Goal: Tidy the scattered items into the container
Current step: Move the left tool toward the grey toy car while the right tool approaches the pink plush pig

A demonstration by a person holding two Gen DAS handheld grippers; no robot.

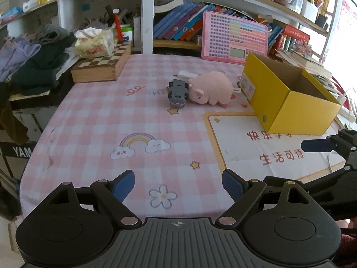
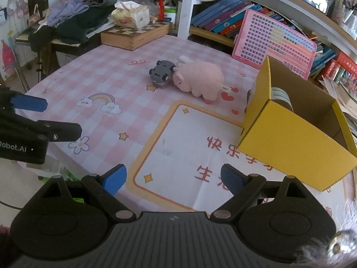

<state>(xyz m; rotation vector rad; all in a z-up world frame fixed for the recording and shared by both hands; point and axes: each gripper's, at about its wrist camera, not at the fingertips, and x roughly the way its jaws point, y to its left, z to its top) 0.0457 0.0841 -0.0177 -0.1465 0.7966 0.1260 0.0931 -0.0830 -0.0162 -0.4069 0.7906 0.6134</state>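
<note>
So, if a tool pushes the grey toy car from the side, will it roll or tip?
The car lies upside down with its wheels in the air, so it will probably slide on the cloth, not roll. It looks like small hard plastic, likely light and stiff. It touches the plush pig, so a push toward the pig may move that too.

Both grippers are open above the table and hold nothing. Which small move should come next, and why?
Probably bring the left gripper forward toward the grey toy car. It lies against the pink plush pig, outside the yellow box, straight ahead of that gripper. The right gripper sits nearer the box.
</note>
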